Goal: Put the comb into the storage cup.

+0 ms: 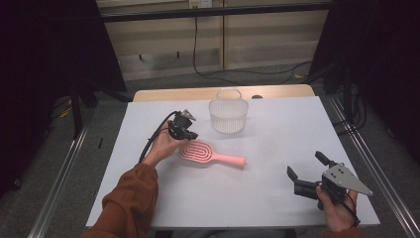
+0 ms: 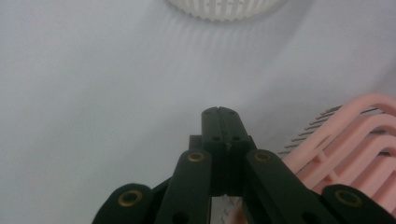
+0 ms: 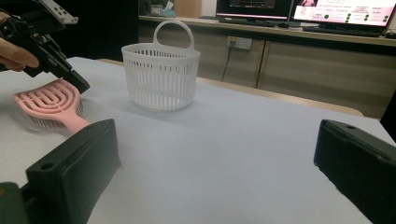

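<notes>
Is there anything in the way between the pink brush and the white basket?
No. The pink brush lies on bare white table short of the white basket, with nothing between them. The left gripper, jaws shut, hovers by the brush's head.

Soft, even overhead light fell on the white table (image 1: 277, 198), leaving faint shadows, while the room around it stayed dark. In the left gripper view the near black jaws and pink brush (image 2: 355, 149) were blurred. Monitors (image 3: 343, 11) glared brightly in the right gripper view.
</notes>
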Demonstrator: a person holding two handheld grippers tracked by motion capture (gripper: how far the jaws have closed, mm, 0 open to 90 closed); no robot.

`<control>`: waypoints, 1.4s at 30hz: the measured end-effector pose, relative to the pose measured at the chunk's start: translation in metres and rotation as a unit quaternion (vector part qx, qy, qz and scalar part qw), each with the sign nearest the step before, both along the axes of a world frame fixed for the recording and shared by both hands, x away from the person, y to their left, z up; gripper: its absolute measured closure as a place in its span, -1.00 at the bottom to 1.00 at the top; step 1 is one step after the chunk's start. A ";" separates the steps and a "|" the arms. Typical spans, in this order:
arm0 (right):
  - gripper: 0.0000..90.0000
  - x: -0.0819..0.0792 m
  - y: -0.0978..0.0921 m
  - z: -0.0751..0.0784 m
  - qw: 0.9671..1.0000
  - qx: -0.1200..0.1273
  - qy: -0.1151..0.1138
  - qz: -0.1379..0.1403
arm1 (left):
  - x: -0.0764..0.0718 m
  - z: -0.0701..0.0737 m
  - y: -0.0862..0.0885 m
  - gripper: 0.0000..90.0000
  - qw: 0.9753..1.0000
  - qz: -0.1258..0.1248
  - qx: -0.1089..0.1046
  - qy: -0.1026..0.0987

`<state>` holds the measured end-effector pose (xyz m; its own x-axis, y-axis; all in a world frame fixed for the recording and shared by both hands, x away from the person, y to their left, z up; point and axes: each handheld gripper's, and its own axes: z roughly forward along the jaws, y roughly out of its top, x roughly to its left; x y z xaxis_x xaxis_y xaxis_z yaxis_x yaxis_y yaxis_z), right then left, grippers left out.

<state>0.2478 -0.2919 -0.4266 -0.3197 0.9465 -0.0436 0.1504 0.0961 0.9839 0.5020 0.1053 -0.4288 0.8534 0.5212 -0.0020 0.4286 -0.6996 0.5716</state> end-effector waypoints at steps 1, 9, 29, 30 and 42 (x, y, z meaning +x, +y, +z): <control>-1.00 0.000 0.000 0.000 1.000 0.000 0.000 0.000 | -0.001 -0.001 0.000 1.00 1.000 0.001 0.000 -0.002; -1.00 0.000 0.000 0.000 1.000 0.001 0.000 0.000 | -0.006 -0.002 0.005 1.00 1.000 0.017 -0.018 0.004; -1.00 -0.001 0.000 0.001 1.000 -0.001 -0.002 0.001 | -0.016 -0.001 0.017 1.00 1.000 0.007 -0.029 0.009; -1.00 -0.001 0.000 0.001 1.000 -0.001 -0.002 0.001 | -0.017 -0.001 0.018 1.00 1.000 0.008 -0.027 0.008; -1.00 -0.001 0.000 0.001 1.000 0.000 -0.001 0.000 | -0.019 0.006 0.030 1.00 0.999 0.023 -0.036 -0.002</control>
<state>0.2472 -0.2921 -0.4260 -0.3202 0.9463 -0.0439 0.1483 0.0958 0.9843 0.4830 0.1358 -0.4228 0.8286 0.5586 -0.0371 0.4567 -0.6362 0.6218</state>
